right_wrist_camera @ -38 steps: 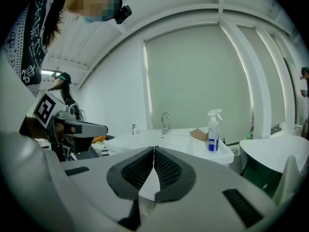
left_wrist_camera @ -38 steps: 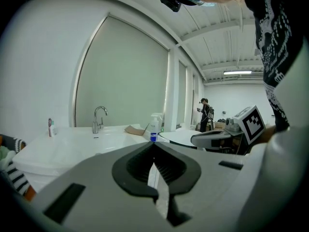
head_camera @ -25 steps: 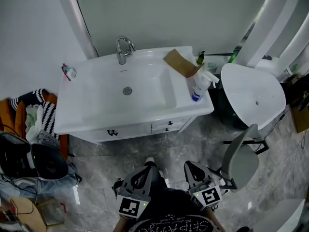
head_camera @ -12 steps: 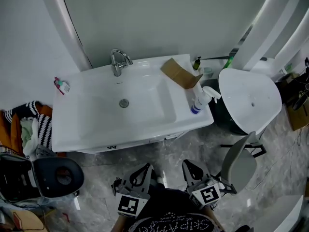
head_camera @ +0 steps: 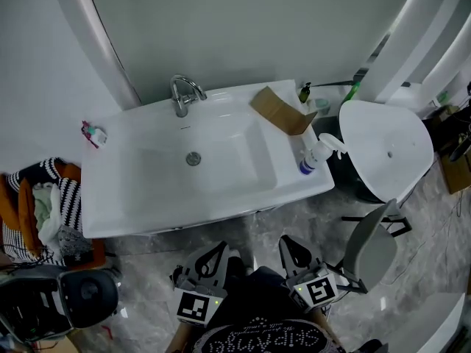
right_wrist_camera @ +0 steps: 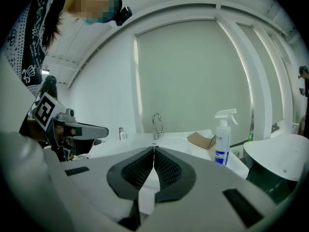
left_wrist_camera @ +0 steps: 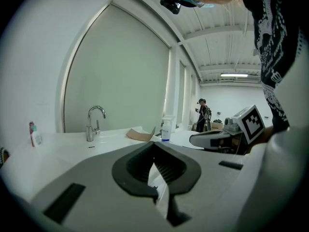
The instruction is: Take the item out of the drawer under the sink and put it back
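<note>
The white sink cabinet (head_camera: 221, 213) stands against the wall, with a chrome tap (head_camera: 184, 94) and a drain (head_camera: 193, 158). Its counter edge hides the drawer fronts below, and no item from a drawer shows. Both grippers are held low in front of the cabinet, pointing at it, apart from it. My left gripper (head_camera: 223, 245) is shut, with its tips meeting and nothing between them (left_wrist_camera: 153, 144). My right gripper (head_camera: 285, 240) is shut and empty too (right_wrist_camera: 154, 149). Each gripper shows in the other's view, the left gripper (right_wrist_camera: 72, 129) and the right gripper (left_wrist_camera: 217, 138).
A folded cardboard piece (head_camera: 282, 110) and a spray bottle (head_camera: 318, 155) sit on the counter's right end. A round white table (head_camera: 386, 157) and a grey chair (head_camera: 368, 245) stand to the right. Clothes (head_camera: 40, 204) and a black appliance (head_camera: 73, 296) lie on the floor at left.
The head view has closed in on the cabinet, so the drawer fronts seen a second ago are now hidden under the counter edge. Both grippers moved forward and stayed shut.
</note>
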Available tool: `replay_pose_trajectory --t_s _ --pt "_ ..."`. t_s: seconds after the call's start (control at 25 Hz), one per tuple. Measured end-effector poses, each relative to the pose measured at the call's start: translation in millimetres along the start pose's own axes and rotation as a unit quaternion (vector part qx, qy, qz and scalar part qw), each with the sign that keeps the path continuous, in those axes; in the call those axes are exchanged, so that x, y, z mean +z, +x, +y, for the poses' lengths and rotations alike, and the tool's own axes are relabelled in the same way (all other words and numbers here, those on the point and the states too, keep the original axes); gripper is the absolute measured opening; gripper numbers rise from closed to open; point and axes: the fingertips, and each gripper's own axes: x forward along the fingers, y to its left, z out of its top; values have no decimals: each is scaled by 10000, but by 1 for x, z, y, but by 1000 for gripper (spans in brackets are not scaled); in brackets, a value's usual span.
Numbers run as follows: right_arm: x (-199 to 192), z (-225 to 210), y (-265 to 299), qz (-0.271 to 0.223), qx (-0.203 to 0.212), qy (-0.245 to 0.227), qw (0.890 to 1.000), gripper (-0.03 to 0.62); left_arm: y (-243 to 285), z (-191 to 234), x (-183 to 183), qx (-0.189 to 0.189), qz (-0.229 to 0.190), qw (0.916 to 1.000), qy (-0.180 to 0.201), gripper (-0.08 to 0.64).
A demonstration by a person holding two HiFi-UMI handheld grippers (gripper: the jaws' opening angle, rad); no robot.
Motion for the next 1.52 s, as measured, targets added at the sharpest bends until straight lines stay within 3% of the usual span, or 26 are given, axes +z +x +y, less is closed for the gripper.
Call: replay_pose_trajectory --t_s 0.4,0.96,1.52 --pt "-6 -9 12 83 16 99 9999 18 7 9 -5 164 83 9998 -55 0" --pt "9 -47 17 112 423 -99 9990 18 36 -7 14 563 -94 9982 -172 0" --pt "9 -49 18 152 606 -131 9980 18 32 -8 12 782 -37 9966 -270 0"
